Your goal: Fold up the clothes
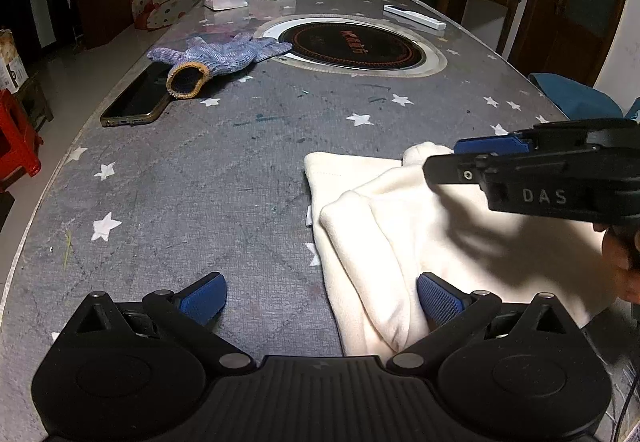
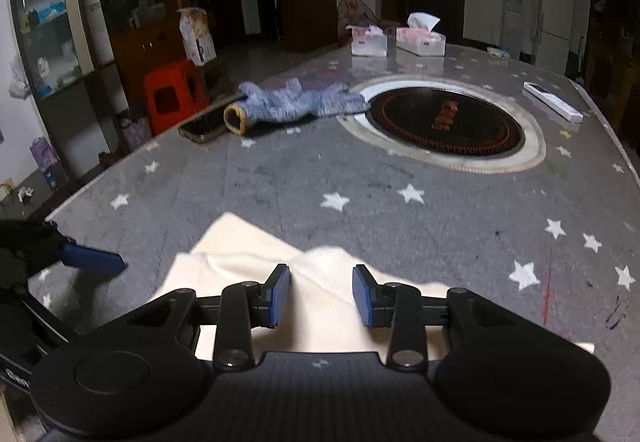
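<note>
Near the worktop's [image 1: 240,170] front edge lies the cream garment [image 1: 420,242], already doubled over itself in thick layers, though its folds look loose and uneven; by my judgement, more folding and squaring remains. The left gripper [image 1: 320,300] has its jaws spread wide, one pad beside the cloth's near fold, pinching nothing. The right gripper [image 2: 321,292] hovers above the garment, jaws partly spread and empty. Open grey surface stretches toward the inset cooktop [image 1: 352,44]; a knitted glove [image 1: 224,56] and phone [image 1: 138,96] sit well apart by the left edge.
</note>
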`<state>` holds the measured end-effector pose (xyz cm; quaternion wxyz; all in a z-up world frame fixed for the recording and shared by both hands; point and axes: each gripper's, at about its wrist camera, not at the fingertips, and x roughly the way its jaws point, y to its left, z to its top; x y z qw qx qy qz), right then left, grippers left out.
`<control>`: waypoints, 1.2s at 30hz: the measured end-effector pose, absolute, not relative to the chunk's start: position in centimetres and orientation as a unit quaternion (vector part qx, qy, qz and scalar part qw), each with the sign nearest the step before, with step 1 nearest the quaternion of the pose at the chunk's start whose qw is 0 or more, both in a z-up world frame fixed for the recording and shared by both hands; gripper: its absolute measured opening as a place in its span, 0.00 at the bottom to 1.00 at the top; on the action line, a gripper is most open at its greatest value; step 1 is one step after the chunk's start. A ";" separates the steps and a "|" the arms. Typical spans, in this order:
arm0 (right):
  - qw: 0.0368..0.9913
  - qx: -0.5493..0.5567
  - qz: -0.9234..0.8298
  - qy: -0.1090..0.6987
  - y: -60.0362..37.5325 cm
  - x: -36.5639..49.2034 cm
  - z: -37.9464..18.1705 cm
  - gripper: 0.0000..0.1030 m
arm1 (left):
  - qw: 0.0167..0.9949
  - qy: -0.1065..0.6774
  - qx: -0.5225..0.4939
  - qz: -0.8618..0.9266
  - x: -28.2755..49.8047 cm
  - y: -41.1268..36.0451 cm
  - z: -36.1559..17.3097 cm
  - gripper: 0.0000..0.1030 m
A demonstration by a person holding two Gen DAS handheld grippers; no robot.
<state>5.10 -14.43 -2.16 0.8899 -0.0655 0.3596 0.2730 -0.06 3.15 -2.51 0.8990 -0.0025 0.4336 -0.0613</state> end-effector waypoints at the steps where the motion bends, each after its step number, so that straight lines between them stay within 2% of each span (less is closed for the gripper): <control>1: 0.889 -0.066 0.272 0.362 -14.3 5.3 -2.3 0.33 | 0.899 0.434 -0.002 -0.061 -0.1 3.1 -2.5 1.00; 6: 0.887 -0.080 0.268 0.367 -13.7 5.6 -3.2 0.33 | 0.898 0.435 -0.002 -0.060 -0.1 3.1 -2.5 1.00; 16: 0.893 -0.078 0.262 0.357 -17.0 3.3 -1.0 0.34 | 0.898 0.436 -0.001 -0.059 0.0 3.1 -2.5 1.00; 23: 0.893 -0.074 0.244 0.370 -20.3 1.0 -0.9 0.38 | 0.898 0.438 -0.001 -0.053 0.0 2.9 -2.5 1.00; 36: 0.895 -0.076 0.228 0.375 -21.5 -0.5 -2.1 0.40 | 0.898 0.438 0.011 -0.042 -0.1 2.4 -2.3 1.00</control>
